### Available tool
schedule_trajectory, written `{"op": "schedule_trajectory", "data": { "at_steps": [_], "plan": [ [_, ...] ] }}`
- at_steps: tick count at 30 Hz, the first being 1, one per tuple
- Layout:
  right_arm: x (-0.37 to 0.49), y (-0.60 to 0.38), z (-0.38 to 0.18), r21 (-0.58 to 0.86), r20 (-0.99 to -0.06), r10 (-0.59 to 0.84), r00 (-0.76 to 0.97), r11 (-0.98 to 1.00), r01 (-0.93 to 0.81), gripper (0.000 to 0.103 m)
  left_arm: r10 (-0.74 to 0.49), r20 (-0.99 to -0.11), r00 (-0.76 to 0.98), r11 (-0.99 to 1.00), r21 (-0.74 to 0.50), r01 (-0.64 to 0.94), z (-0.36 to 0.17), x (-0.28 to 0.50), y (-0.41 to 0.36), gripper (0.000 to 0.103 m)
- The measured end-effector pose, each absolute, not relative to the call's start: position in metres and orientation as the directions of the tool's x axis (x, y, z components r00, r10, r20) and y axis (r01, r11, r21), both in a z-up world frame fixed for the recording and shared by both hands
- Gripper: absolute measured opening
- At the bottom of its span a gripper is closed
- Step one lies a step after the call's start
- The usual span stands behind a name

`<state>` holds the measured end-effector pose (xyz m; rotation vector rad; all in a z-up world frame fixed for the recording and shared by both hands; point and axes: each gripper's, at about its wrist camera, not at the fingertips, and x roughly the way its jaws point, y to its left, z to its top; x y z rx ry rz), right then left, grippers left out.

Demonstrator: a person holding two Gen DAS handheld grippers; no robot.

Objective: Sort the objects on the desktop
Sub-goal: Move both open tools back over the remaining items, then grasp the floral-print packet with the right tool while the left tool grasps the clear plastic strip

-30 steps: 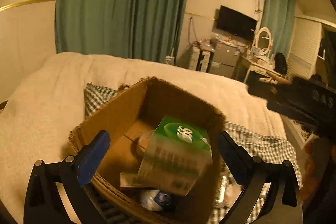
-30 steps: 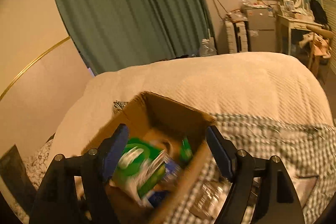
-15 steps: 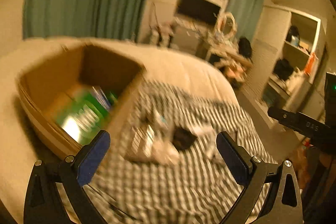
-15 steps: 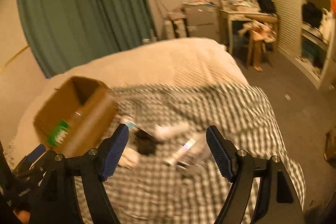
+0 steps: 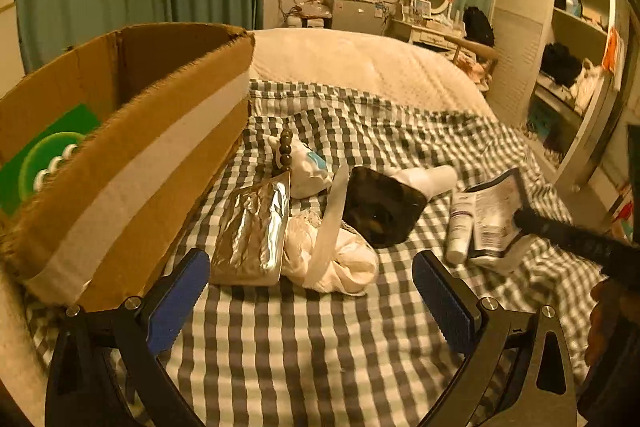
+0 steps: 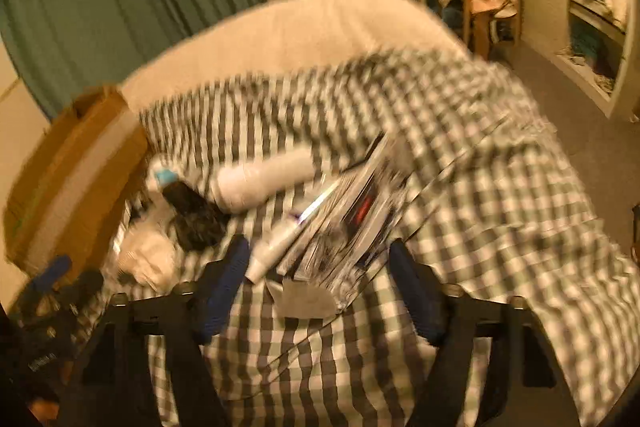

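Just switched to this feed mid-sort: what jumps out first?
A big cardboard box with a green packet inside sits at the left on the checked blanket. Beside it lies a small heap: a silver foil pack, a white cloth and a dark pouch. Both the left gripper and right gripper are open and empty.

Cardboard box stands at left on the checked cloth. Foil pack lies just beside it; tube and booklet lie together further right.
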<state>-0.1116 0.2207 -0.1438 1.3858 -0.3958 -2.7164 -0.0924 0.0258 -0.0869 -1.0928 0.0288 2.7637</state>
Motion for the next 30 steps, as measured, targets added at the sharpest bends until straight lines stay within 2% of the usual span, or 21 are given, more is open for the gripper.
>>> {"op": "schedule_trajectory", "data": {
  "at_steps": [1, 5, 9, 12, 14, 15, 16, 18, 22, 26, 27, 28, 29, 30],
  "plan": [
    [-0.115, 0.221, -0.154, 0.265, -0.804, -0.188, -0.564, -0.963, -0.057, 0.021, 0.153, -0.681, -0.716, -0.985, -0.043, -0.169, -0.091, -0.095, 0.025, 0.103],
    [-0.115, 0.229, -0.151, 0.265, -0.797, -0.183, -0.576, -0.962, -0.061, 0.016, 0.157, -0.675, -0.721, -0.985, -0.055, -0.163, -0.096, -0.101, 0.023, 0.103],
    [-0.106, 0.242, -0.127, 0.247, -0.758, -0.144, -0.637, -0.966, -0.075, 0.015, 0.150, -0.598, -0.787, -0.982, 0.002, -0.189, -0.087, -0.097, 0.029, 0.103],
    [-0.100, 0.255, -0.118, 0.276, -0.744, -0.148, -0.652, -0.956, -0.098, 0.015, 0.136, -0.581, -0.802, -0.970, 0.086, -0.227, -0.081, -0.097, 0.039, 0.103],
    [-0.099, 0.262, -0.116, 0.305, -0.738, -0.163, -0.655, -0.946, -0.109, 0.015, 0.143, -0.581, -0.801, -0.962, 0.111, -0.251, -0.081, -0.100, 0.042, 0.098],
    [-0.100, 0.263, -0.116, 0.316, -0.739, -0.171, -0.652, -0.942, -0.111, 0.015, 0.148, -0.590, -0.793, -0.959, 0.111, -0.261, -0.082, -0.102, 0.042, 0.085],
    [-0.099, 0.265, -0.115, 0.323, -0.738, -0.176, -0.651, -0.940, -0.113, 0.015, 0.141, -0.604, -0.784, -0.958, 0.117, -0.263, -0.085, -0.106, 0.042, 0.061],
    [-0.099, 0.264, -0.114, 0.336, -0.737, -0.186, -0.650, -0.935, -0.112, 0.015, 0.138, -0.640, -0.756, -0.957, 0.109, -0.267, -0.092, -0.113, 0.039, 0.043],
    [-0.099, 0.262, -0.115, 0.335, -0.738, -0.186, -0.648, -0.935, -0.113, 0.015, 0.180, -0.666, -0.724, -0.953, 0.064, -0.297, -0.102, -0.112, 0.037, 0.043],
    [-0.100, 0.263, -0.117, 0.339, -0.743, -0.191, -0.641, -0.934, -0.114, 0.015, 0.158, -0.689, -0.708, -0.936, 0.123, -0.329, -0.111, -0.113, 0.048, 0.043],
    [-0.101, 0.263, -0.118, 0.340, -0.746, -0.195, -0.637, -0.934, -0.113, 0.015, 0.144, -0.702, -0.698, -0.934, 0.136, -0.330, -0.114, -0.115, 0.049, 0.038],
    [-0.101, 0.263, -0.118, 0.341, -0.747, -0.196, -0.635, -0.933, -0.113, 0.015, 0.138, -0.712, -0.689, -0.933, 0.140, -0.332, -0.118, -0.116, 0.049, 0.013],
    [-0.102, 0.262, -0.119, 0.342, -0.747, -0.196, -0.635, -0.933, -0.114, 0.015, 0.131, -0.717, -0.685, -0.932, 0.146, -0.331, -0.120, -0.118, 0.049, 0.003],
    [-0.102, 0.262, -0.119, 0.342, -0.748, -0.198, -0.633, -0.933, -0.113, 0.015, 0.137, -0.713, -0.687, -0.933, 0.140, -0.332, -0.121, -0.117, 0.047, 0.003]
  ]
}}
